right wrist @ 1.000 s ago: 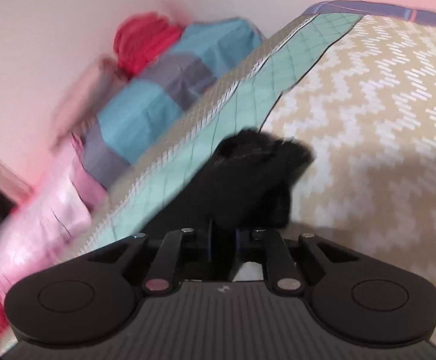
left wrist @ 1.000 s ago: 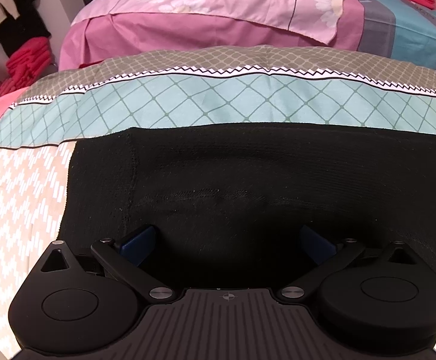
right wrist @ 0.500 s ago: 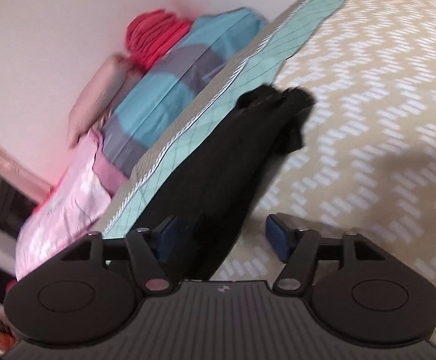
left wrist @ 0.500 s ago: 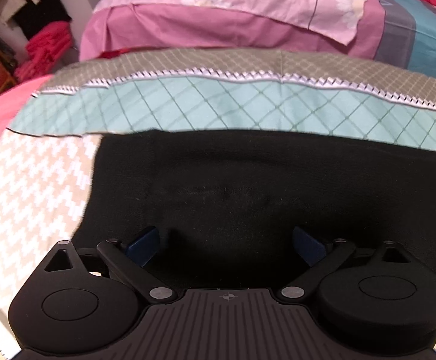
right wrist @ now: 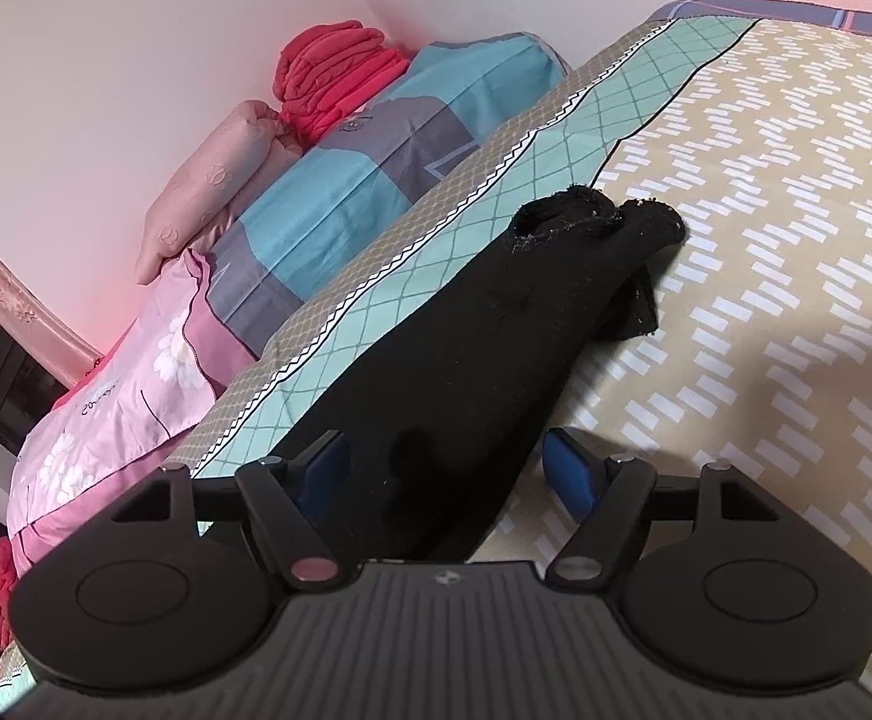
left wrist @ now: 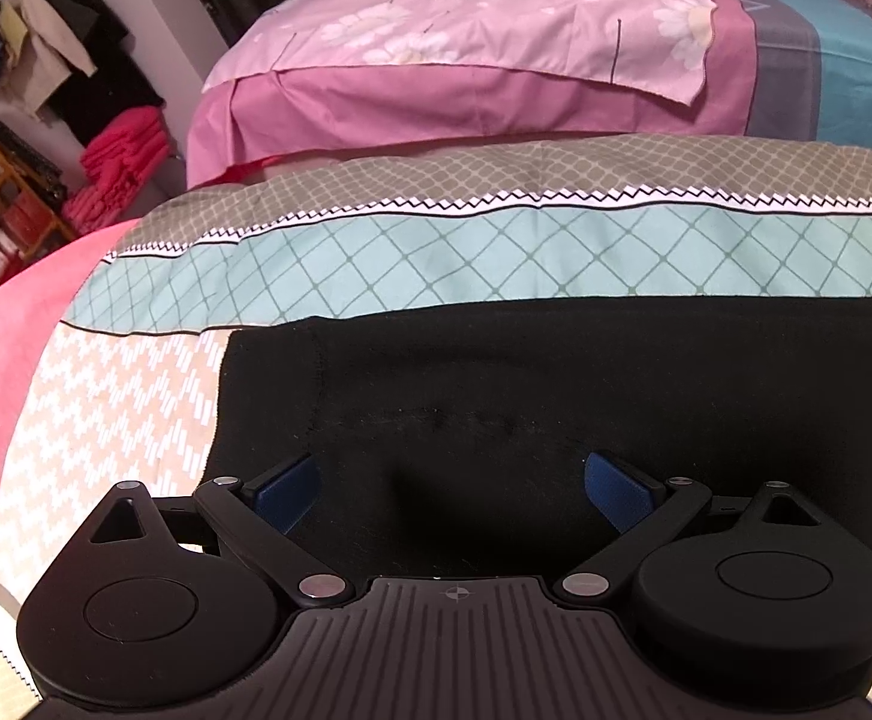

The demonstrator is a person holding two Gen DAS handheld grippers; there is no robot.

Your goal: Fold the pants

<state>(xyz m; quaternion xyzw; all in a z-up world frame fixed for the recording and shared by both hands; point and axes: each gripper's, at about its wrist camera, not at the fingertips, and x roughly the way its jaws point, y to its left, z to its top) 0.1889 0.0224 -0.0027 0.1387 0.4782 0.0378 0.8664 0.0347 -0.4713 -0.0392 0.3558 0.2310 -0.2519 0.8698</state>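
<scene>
Black knit pants point(left wrist: 526, 384) lie flat on the patterned bedspread point(left wrist: 106, 396), folded lengthwise. In the left wrist view their waistband end is at the left. My left gripper point(left wrist: 451, 489) is open, its blue pads spread just above the near edge of the fabric. In the right wrist view the pants point(right wrist: 466, 348) stretch away to the rumpled leg cuffs point(right wrist: 604, 222). My right gripper point(right wrist: 445, 468) is open, with the legs lying between its spread blue pads and nothing held.
Folded pink floral bedding point(left wrist: 496, 60) and a blue-grey quilt point(right wrist: 364, 180) with red clothes point(right wrist: 334, 78) on top lie along the bed's far side by the wall. More red clothes point(left wrist: 118, 162) and hanging garments are off the bed at left.
My right gripper has opened and let go of the pant legs, which now lie on the bed, and it has drawn back. My left gripper stayed open and shifted slightly.
</scene>
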